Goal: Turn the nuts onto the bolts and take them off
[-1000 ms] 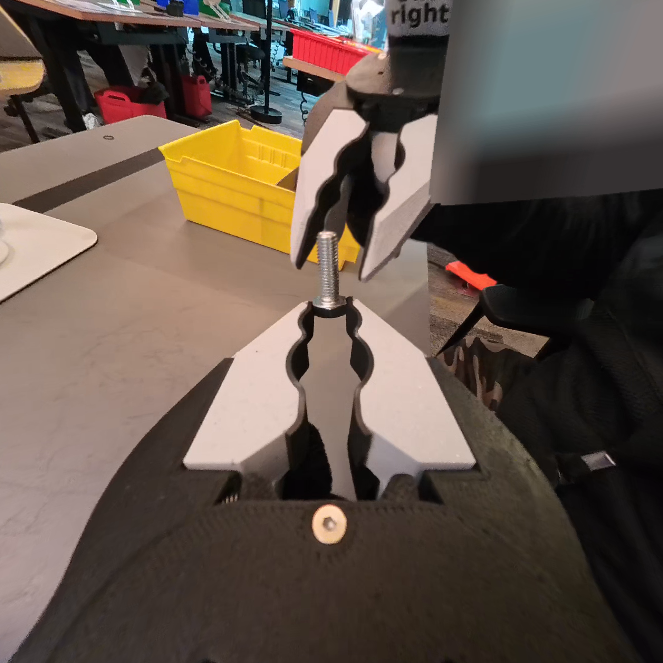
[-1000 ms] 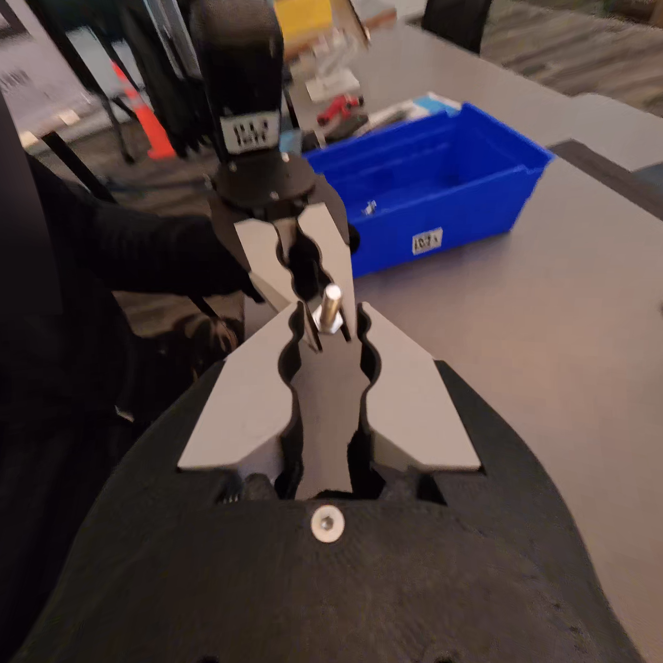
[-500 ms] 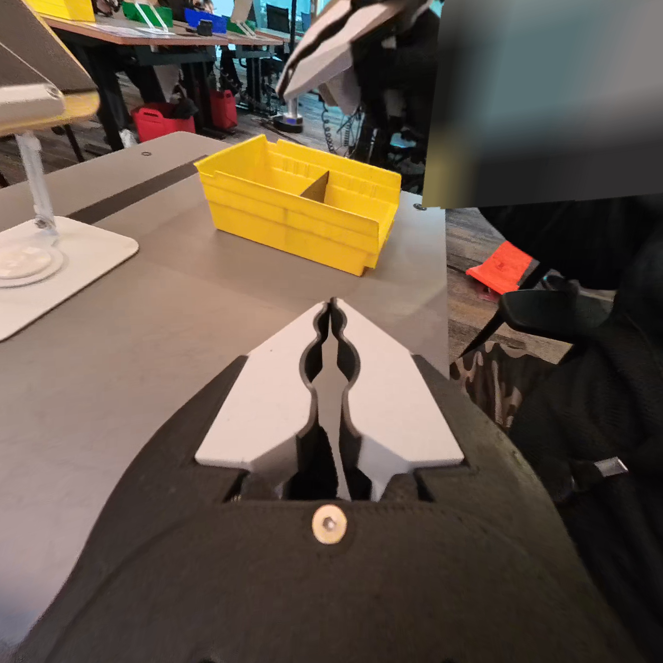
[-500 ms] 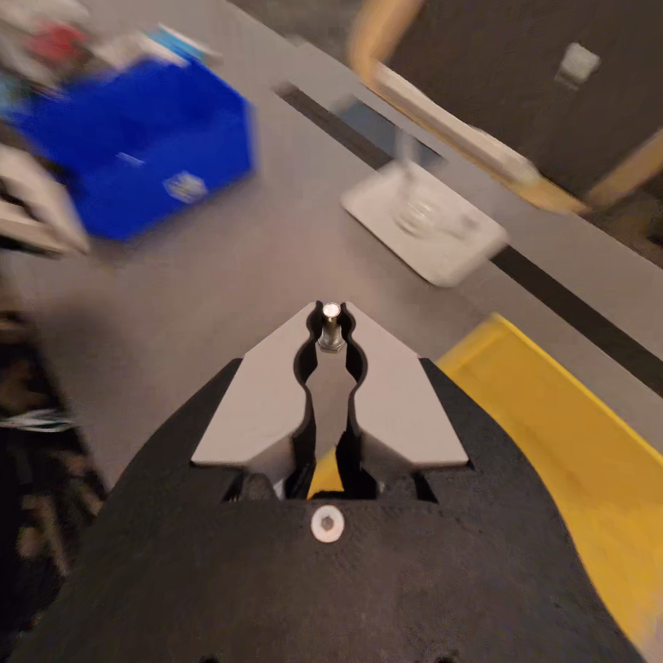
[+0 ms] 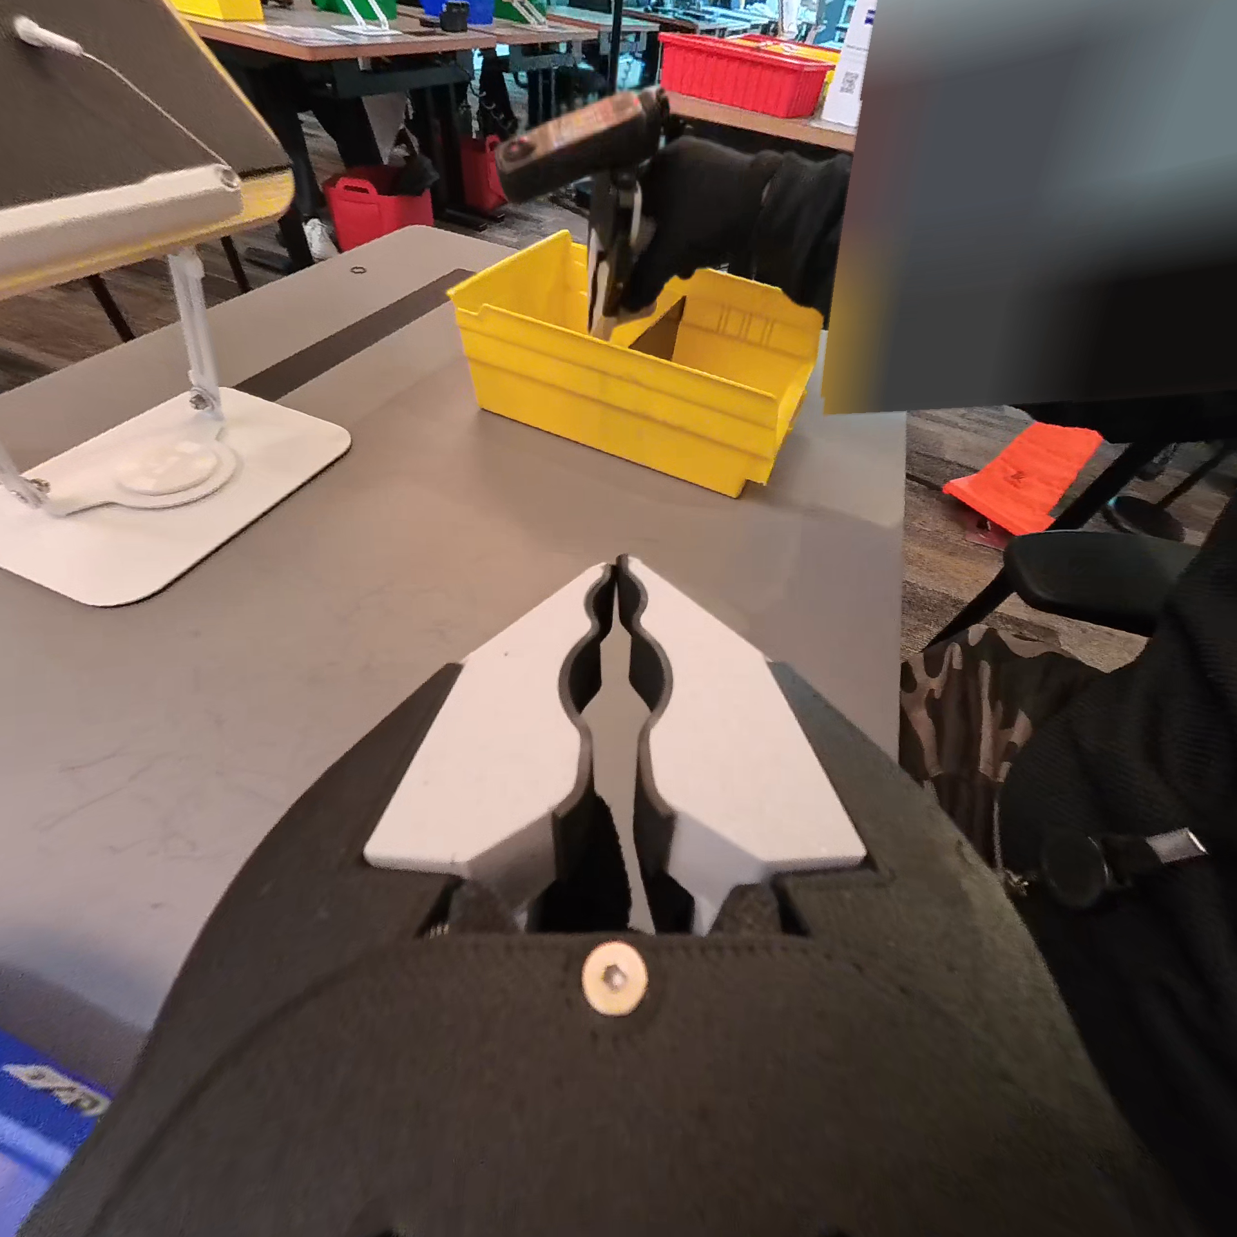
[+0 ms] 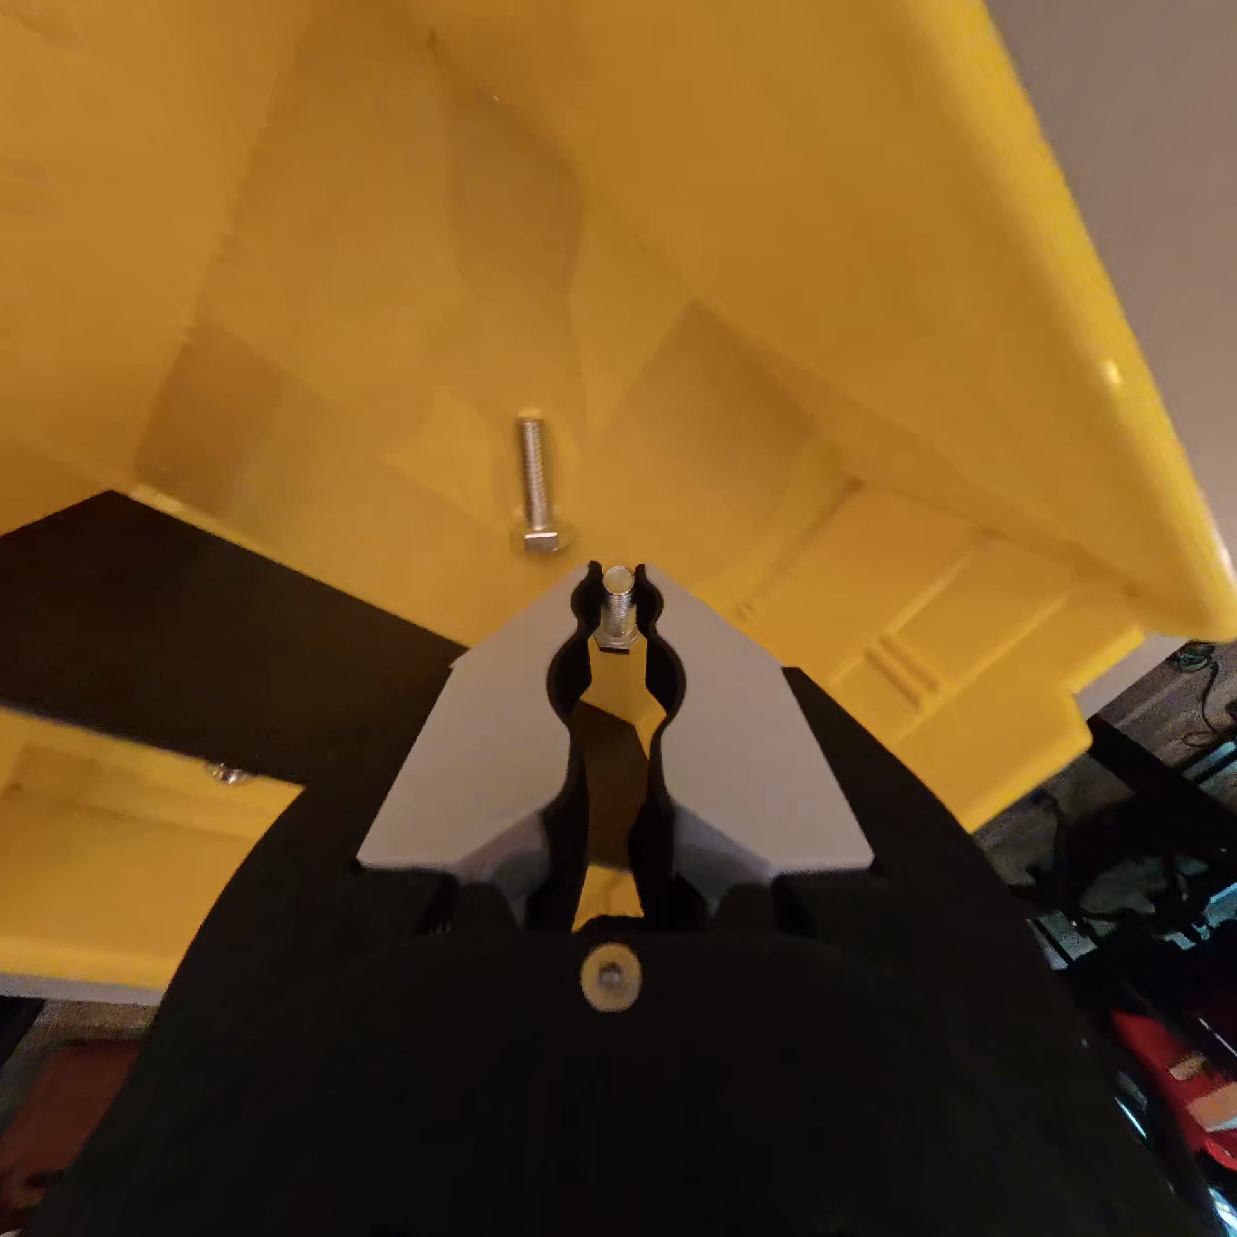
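Observation:
My right gripper point(image 6: 617, 570) is shut on a silver bolt point(image 6: 616, 612), gripped by the shank with its end pointing out between the tips. It hangs inside the yellow bin point(image 6: 870, 335), just above the floor. A second bolt point(image 6: 537, 482) lies flat on the bin floor just beyond the tips. In the left wrist view the right gripper point(image 5: 606, 314) reaches down into the yellow bin point(image 5: 636, 401). My left gripper point(image 5: 617, 569) is shut and holds nothing, above the grey table point(image 5: 268, 669), well short of the bin.
A black divider point(image 6: 201, 602) splits the bin; a small silver part point(image 6: 227, 774) lies in the other compartment. A white stand base point(image 5: 167, 482) sits on the table at left. A blue bin corner point(image 5: 33, 1104) shows at lower left. The table edge runs at right. The grippers' ends are close to 45 centimeters from one another.
The bolt passed from my left gripper to my right gripper. The right gripper carried it over and down into the yellow bin. The left gripper closed empty and drew back.

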